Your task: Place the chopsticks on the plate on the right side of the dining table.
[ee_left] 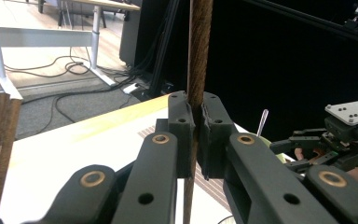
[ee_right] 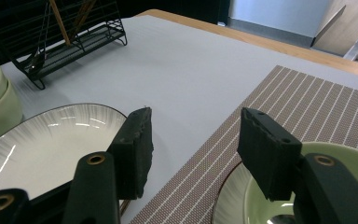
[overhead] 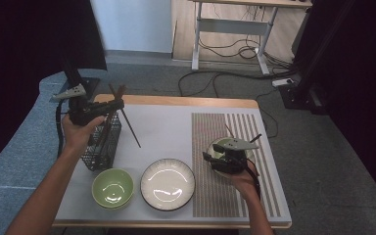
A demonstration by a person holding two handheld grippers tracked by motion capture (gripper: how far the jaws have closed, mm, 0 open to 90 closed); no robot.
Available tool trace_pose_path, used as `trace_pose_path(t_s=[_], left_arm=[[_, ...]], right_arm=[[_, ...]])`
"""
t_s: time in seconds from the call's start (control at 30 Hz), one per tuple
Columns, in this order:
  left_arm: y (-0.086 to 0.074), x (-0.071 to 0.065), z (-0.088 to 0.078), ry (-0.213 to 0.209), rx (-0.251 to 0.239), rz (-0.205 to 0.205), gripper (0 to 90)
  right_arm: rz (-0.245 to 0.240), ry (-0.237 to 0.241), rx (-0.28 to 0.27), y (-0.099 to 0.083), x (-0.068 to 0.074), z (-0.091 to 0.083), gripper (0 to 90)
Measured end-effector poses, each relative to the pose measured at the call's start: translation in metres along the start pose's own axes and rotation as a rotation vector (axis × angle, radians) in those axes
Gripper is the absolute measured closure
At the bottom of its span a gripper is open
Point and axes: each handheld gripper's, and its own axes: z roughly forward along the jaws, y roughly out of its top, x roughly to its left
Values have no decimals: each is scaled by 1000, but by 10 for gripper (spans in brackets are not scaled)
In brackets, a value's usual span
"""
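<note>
We are gripping a brown chopstick (ee_left: 198, 51) tight in the left tool (overhead: 108, 108), holding it above the black wire rack (overhead: 103, 147) at the table's (overhead: 169, 132) far left. The right tool (overhead: 211, 159) is standing open and empty over the striped mat (overhead: 225, 196). A green bowl (overhead: 112, 188) and white plate (overhead: 167, 184) are crowding the near edge; bare table is lying between.

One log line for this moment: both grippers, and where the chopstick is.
left gripper: shut on chopstick, above wire basket | right gripper: open, nothing between the jaws, over striped mat beside white plate
</note>
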Motion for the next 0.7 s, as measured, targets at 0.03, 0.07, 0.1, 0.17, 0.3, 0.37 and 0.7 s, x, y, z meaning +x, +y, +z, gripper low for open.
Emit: trace_pose_path(t_s=[0.03,0.07,0.1,0.17,0.3,0.37,0.7], left_arm=[[0,-1,1,-2,0,-1,846],[-1,-2,1,-5,1,1,846],[-1,-3,1,-8,2,3,846],[-2,-4,2,-12,4,3,846],[-3,-4,6,-12,10,3,846],[-4,-6,9,-19,10,-2,846],[-6,-9,14,-30,23,-1,846]], right_arm=[[5,1,0,0,0,1,453],[9,7,6,1,1,3,454],[9,7,6,1,1,3,454],[12,16,7,2,3,6,455],[5,35,7,6,6,11,453],[12,53,-6,10,8,15,454],[-11,69,-7,19,12,24,452]])
